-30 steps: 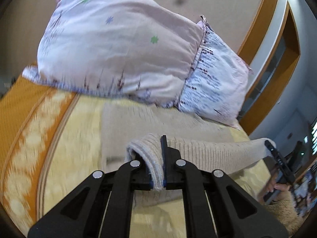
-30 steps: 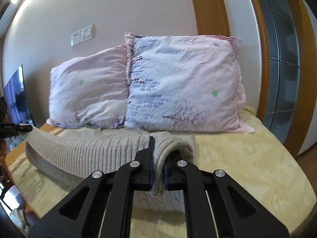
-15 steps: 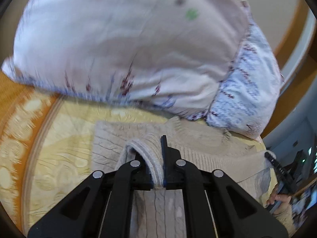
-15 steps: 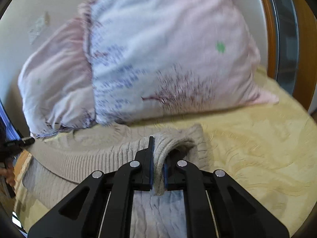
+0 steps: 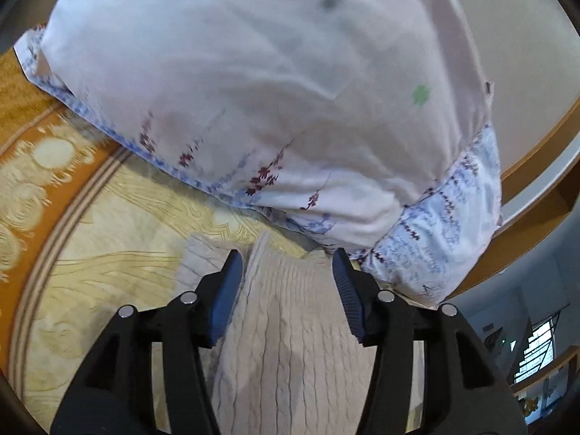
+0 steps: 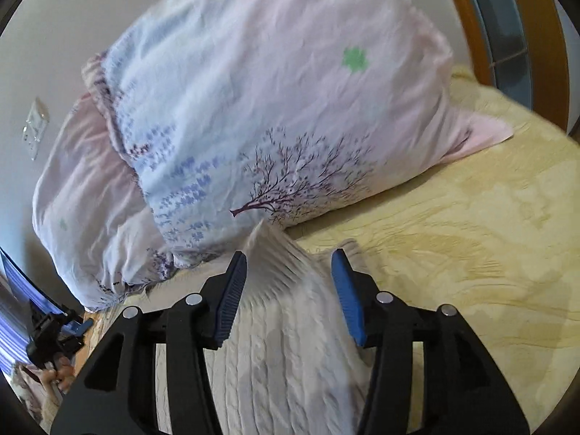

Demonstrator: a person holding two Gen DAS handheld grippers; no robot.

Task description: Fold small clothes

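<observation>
A beige cable-knit sweater (image 5: pixel 290 326) lies on the yellow bedspread (image 5: pixel 119 261), folded over on itself, its far edge near the pillows. My left gripper (image 5: pixel 287 272) is open, its jaws wide apart above the sweater's far left part. The sweater also shows in the right wrist view (image 6: pixel 286 344), blurred at its far corner. My right gripper (image 6: pixel 288 275) is open too, jaws spread over the sweater's far right part. Neither gripper holds any cloth. The left gripper (image 6: pixel 54 330) appears small at the left edge of the right wrist view.
Two pale pink and blue printed pillows (image 5: pixel 253 90) (image 6: pixel 275 108) lean against the wall just beyond the sweater. The orange patterned border (image 5: pixel 32 166) of the bedspread runs at the left. A wooden frame (image 6: pixel 525 36) stands at the right. Bare bedspread (image 6: pixel 471 253) lies right of the sweater.
Both grippers carried the sweater's edge forward toward the pillows and lowered it. Both were shut on the knit earlier and have now opened, letting it go onto the sweater's far part.
</observation>
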